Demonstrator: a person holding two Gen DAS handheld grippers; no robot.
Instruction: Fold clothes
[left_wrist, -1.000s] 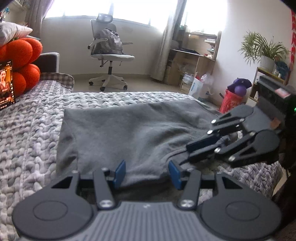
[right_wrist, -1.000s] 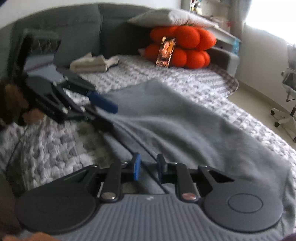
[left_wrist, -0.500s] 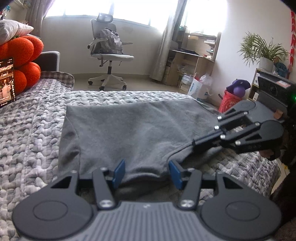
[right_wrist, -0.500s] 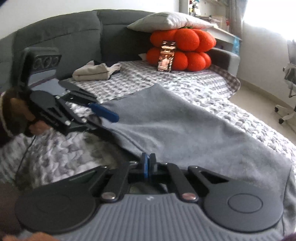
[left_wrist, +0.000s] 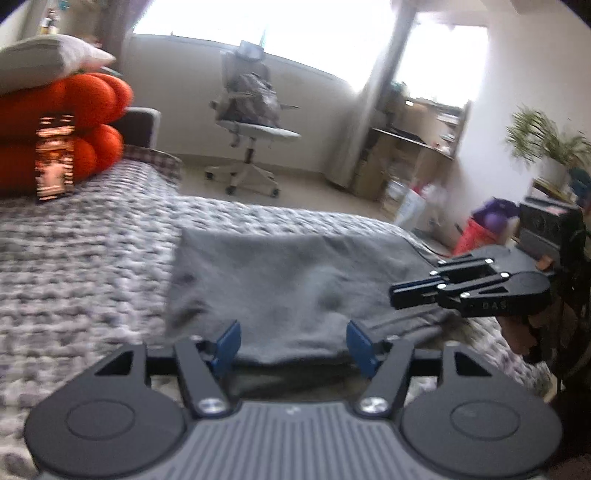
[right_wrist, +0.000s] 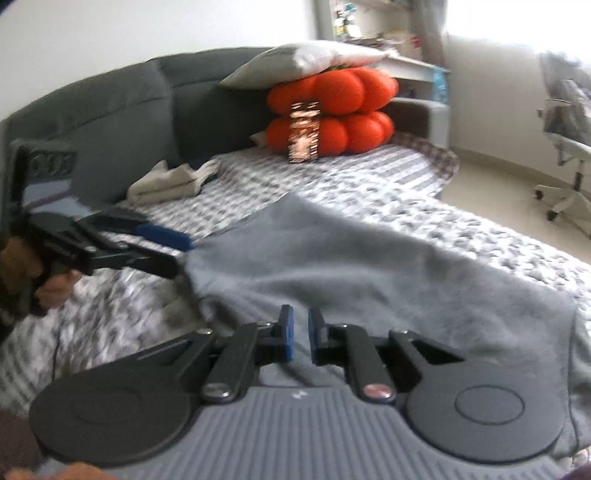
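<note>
Since half a second ago the right gripper (right_wrist: 297, 338) has parted its fingers to a narrow gap, while the left gripper (left_wrist: 293, 345), fingers wide open, faces the grey garment (left_wrist: 295, 288), which lies lengthwise along the bed's (left_wrist: 92, 258) near edge.

From my left wrist camera, the only legible marking is faint embossed lettering, seemingly "DAS", on the side of the black plastic right gripper (left_wrist: 397, 297). The tall, narrow printed card (left_wrist: 54, 159) propped against the orange cushions carries a picture too blurred for me to read.
</note>
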